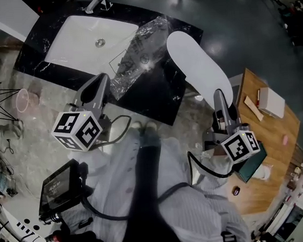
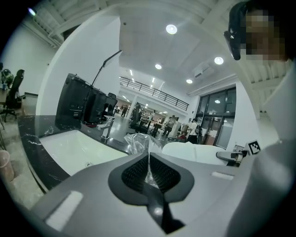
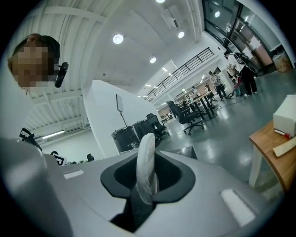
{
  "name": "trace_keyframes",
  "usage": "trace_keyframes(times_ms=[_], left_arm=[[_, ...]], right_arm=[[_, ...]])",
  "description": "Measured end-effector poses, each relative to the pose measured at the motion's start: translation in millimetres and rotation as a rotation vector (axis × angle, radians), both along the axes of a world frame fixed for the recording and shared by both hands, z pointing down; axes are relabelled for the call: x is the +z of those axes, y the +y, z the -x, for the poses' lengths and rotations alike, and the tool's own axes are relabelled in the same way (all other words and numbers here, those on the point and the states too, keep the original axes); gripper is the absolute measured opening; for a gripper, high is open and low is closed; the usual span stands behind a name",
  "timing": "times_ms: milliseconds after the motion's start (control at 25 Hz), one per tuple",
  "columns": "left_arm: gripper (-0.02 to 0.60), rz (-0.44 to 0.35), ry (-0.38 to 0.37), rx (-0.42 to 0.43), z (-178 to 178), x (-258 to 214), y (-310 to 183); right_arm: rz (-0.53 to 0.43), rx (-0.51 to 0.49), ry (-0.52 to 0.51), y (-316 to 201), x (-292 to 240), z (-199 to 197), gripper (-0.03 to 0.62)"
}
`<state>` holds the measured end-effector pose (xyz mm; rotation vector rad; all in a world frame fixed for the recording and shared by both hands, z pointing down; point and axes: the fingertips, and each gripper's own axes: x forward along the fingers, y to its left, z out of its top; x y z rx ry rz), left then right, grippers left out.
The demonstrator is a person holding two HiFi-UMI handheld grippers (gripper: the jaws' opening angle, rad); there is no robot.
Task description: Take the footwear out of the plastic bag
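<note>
A clear, crinkled plastic bag (image 1: 137, 52) lies on the black countertop (image 1: 155, 100) beside the sink. My left gripper (image 1: 106, 77) is shut on the bag's near edge; in the left gripper view a thin fold of film (image 2: 149, 159) is pinched between the jaws of the left gripper (image 2: 149, 167). The white flat slipper (image 1: 196, 64) is outside the bag, raised over the counter's right end. My right gripper (image 1: 219, 94) is shut on its near end. Seen edge-on, the slipper (image 3: 147, 155) stands between the pads of the right gripper (image 3: 146, 178).
A white basin (image 1: 85, 37) with a faucet (image 1: 97, 2) fills the counter's left part. A wooden table (image 1: 275, 136) with a white box (image 1: 270, 101) stands at the right. A pink bucket (image 1: 22, 99) is on the floor at the left, and a black device (image 1: 61, 189) sits near my left hip.
</note>
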<state>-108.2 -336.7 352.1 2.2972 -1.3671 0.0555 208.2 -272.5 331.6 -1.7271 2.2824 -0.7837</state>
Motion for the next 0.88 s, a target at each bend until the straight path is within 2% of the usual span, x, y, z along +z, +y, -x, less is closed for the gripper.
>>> trace_keyframes(times_ms=[880], left_arm=[[0.012,0.001,-0.038,0.026,-3.6,-0.3,-1.0]], right_arm=[[0.002,-0.031,0.01,-1.0,0.0,2.8,0.087]])
